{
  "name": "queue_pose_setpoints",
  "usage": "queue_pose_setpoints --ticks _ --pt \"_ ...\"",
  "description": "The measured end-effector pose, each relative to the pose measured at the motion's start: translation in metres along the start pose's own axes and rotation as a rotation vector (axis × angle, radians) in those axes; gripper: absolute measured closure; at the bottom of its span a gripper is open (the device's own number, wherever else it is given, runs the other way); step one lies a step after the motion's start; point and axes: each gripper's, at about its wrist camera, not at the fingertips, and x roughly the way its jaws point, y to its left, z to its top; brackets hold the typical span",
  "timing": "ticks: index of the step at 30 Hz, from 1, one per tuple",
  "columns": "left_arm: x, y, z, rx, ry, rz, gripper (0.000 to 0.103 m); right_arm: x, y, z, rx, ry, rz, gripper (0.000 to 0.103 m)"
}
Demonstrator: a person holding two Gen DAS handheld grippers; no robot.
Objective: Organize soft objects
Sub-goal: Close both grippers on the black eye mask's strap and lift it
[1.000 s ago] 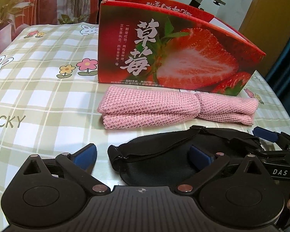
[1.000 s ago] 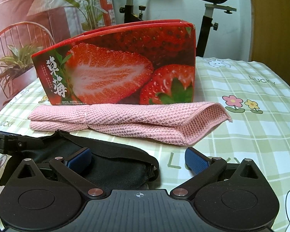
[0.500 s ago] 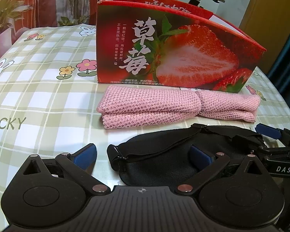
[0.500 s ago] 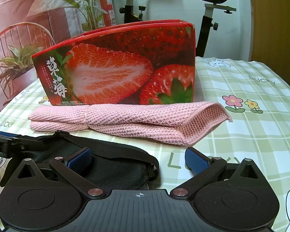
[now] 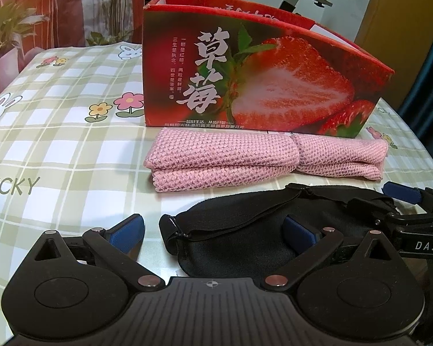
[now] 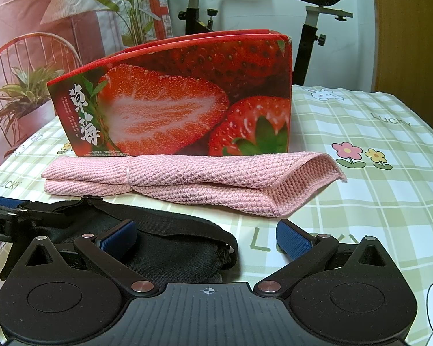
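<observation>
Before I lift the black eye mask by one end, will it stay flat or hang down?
Probably it hangs down: the eye mask looks like thin soft fabric lying limp on the tablecloth. Its strap lies loose and curved, so it may dangle and snag. It looks light and unlikely to slip from padded fingers.

Pink knit cloth (image 5: 262, 155), black eye mask (image 5: 245, 236), red strawberry-printed box (image 5: 262, 86), green-and-white checked tablecloth (image 5: 57, 150) with flowers, rabbits.
</observation>
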Motion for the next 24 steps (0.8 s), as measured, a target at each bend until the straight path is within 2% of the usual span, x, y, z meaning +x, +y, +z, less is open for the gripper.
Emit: queue_pose_setpoints --ticks 11,17,18,20,22,24 --pt "0.0 0.0 0.001 -0.001 0.007 -0.004 0.0 0.0 0.0 0.0 0.001 -0.003 -0.001 0.0" --pt "0.001 0.008 0.008 0.007 0.043 -0.054 0.001 -0.001 -0.001 0.0 0.004 -0.005 -0.001 0.0" --pt "0.001 0.011 0.01 -0.001 0.048 -0.068 0.002 -0.001 -0.001 0.0 0.004 -0.006 0.0 0.0" --pt "-0.003 0.017 0.012 -0.033 0.048 -0.091 0.018 -0.001 -0.001 0.0 0.008 -0.007 0.002 0.0" --pt "-0.008 0.021 0.014 -0.056 0.039 -0.114 0.023 -0.001 -0.001 0.0 0.01 -0.007 0.002 0.0" --pt "-0.02 0.023 0.014 -0.058 -0.003 -0.115 0.024 -0.001 -0.001 0.0 0.011 -0.007 0.002 0.0"
